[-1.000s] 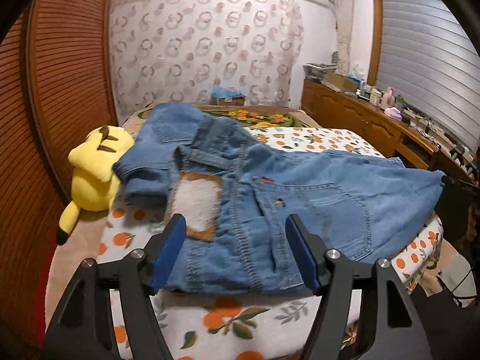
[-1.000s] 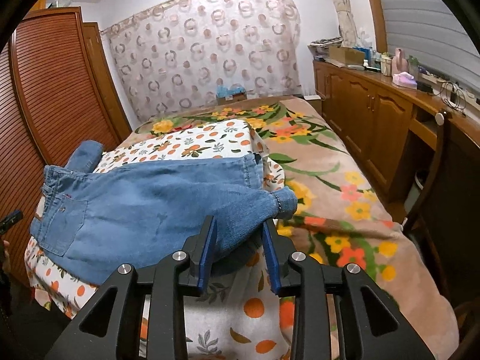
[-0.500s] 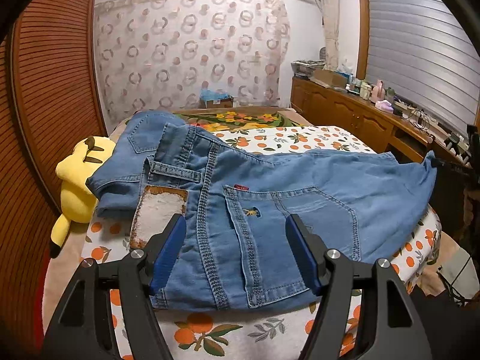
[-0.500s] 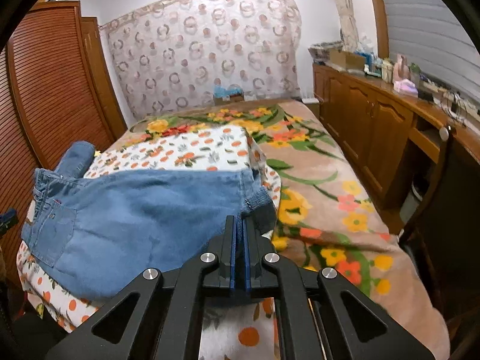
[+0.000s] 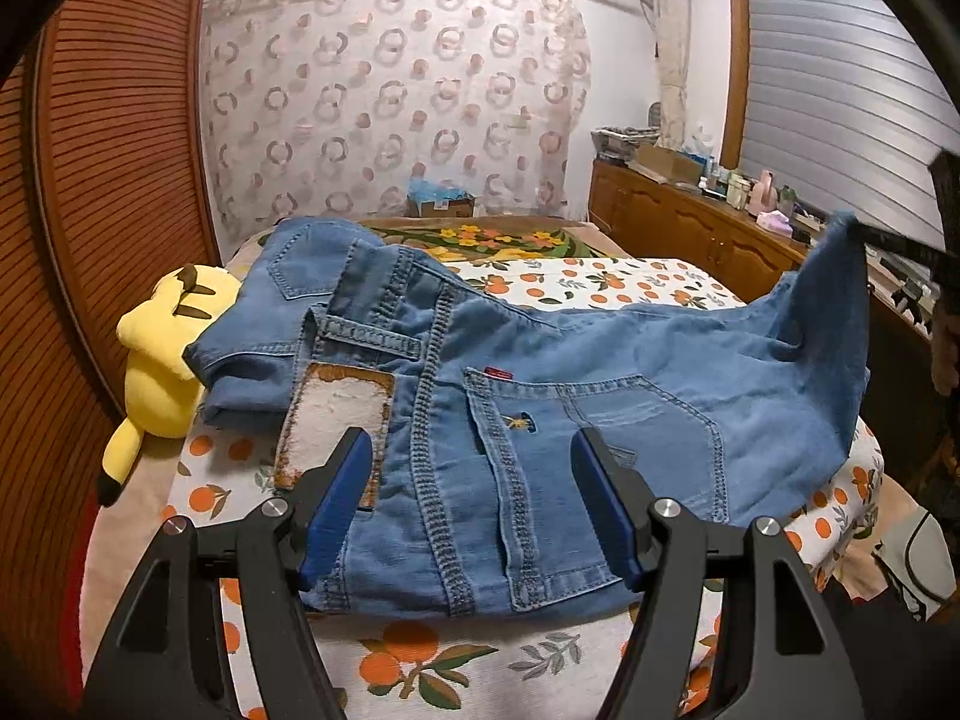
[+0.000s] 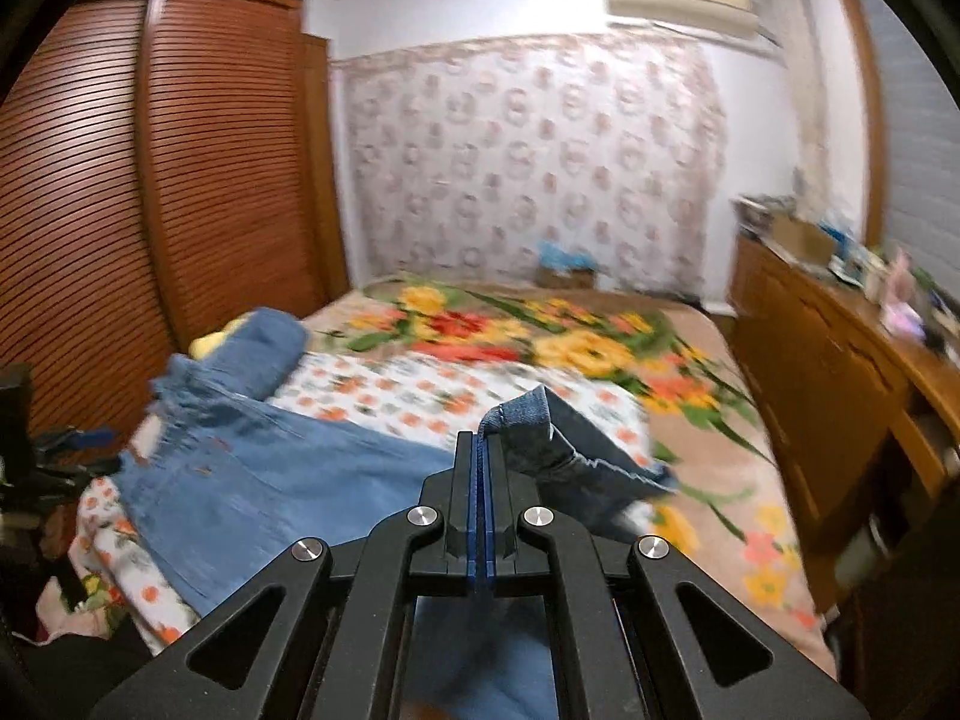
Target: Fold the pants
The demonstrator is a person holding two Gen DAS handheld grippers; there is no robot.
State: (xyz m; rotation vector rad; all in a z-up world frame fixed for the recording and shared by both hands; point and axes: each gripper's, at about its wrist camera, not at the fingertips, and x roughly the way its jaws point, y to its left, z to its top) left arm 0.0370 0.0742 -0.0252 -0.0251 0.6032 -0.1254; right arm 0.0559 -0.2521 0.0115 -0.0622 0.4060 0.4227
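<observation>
Blue denim pants (image 5: 600,378) lie across the bed, waistband and back pocket toward my left gripper. My left gripper (image 5: 471,504) is open, its jaws just above the waist end with the worn leather patch (image 5: 336,414) by the left finger. My right gripper (image 6: 482,450) is shut on the pants' leg hem (image 6: 528,420) and holds it lifted above the bed; in the left wrist view the raised hem (image 5: 840,240) hangs from it at the far right. The pants' body also shows in the right wrist view (image 6: 270,480).
A yellow plush toy (image 5: 162,348) lies at the bed's left side by the wooden wardrobe (image 5: 90,180). A second folded denim piece (image 5: 288,294) lies behind the pants. A wooden sideboard (image 6: 840,390) with clutter runs along the right. The orange-print sheet (image 5: 420,660) covers the bed's near end.
My right gripper shut on the leg hem and lifted it up off the bed. My left gripper stayed open and came slightly closer to the waistband.
</observation>
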